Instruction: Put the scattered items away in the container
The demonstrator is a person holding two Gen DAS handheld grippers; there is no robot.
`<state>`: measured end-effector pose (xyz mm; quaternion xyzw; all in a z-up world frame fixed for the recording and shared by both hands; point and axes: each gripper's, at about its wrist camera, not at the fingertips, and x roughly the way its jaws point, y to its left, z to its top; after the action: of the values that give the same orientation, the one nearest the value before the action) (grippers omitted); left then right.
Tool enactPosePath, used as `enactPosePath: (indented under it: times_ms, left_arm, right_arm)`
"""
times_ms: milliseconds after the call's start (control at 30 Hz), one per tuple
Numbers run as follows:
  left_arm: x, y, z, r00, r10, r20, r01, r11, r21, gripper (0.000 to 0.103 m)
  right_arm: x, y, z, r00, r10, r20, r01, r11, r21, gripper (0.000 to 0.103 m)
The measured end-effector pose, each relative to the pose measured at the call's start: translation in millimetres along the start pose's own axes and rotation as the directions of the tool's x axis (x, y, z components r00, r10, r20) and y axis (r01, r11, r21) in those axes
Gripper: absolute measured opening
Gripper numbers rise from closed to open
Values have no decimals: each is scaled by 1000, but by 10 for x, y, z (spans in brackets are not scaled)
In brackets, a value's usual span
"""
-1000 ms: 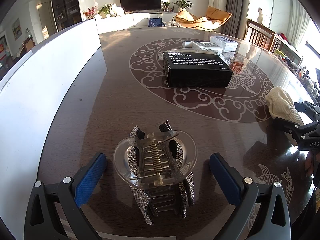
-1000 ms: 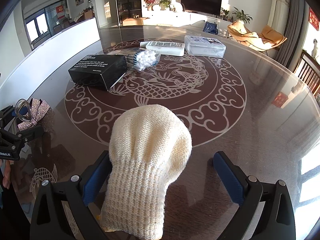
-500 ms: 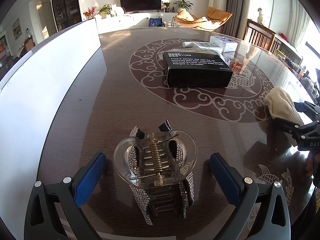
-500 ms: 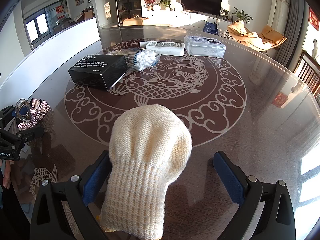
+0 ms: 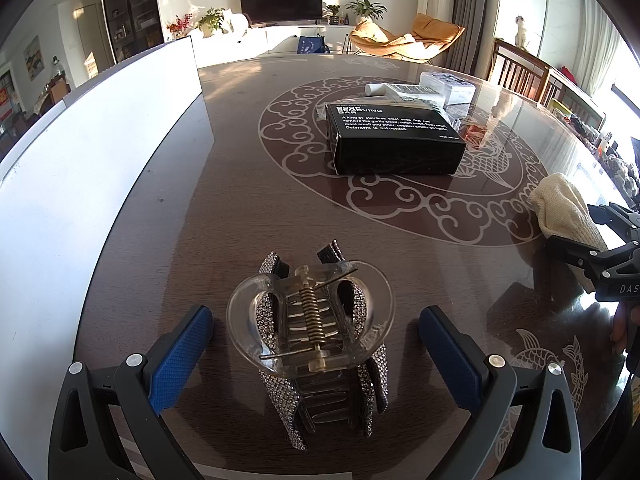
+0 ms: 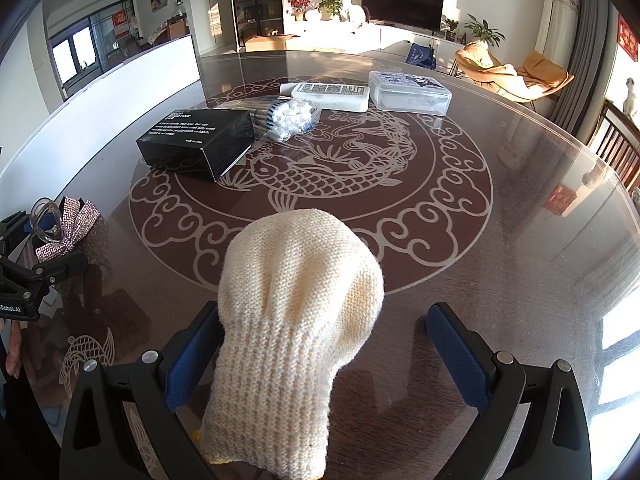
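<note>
A clear hair claw clip (image 5: pixel 316 336) with rhinestone sides lies on the dark glass-topped round table (image 5: pixel 256 216), between the open blue-padded fingers of my left gripper (image 5: pixel 316 352), which do not touch it. A cream knitted mitten (image 6: pixel 296 316) lies between the spread fingers of my right gripper (image 6: pixel 320 356); its left pad (image 6: pixel 188 360) is against the cuff, the right pad stands apart. The same clip (image 6: pixel 64 226) and left gripper (image 6: pixel 28 276) appear at the right wrist view's left edge. The mitten (image 5: pixel 564 212) shows at the left wrist view's right.
A black box (image 5: pixel 394 140) sits mid-table, with a bag of cotton swabs (image 6: pixel 284 116), a white flat pack (image 6: pixel 332 96) and a clear lidded plastic box (image 6: pixel 410 92) beyond. A white board (image 5: pixel 80 152) borders the table's left side. Chairs (image 6: pixel 618 148) stand at the right.
</note>
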<state>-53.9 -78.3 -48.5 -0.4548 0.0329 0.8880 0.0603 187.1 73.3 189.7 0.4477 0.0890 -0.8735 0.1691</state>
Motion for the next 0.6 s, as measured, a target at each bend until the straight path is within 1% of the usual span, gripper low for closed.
enactPosePath:
  times_ms: [600]
  left_arm:
    - [-13,9,-3,1000,1,2,-1,1000,1,103]
  right_arm:
    - [-1,1,-1,1000,0,0,0,1000,0,101]
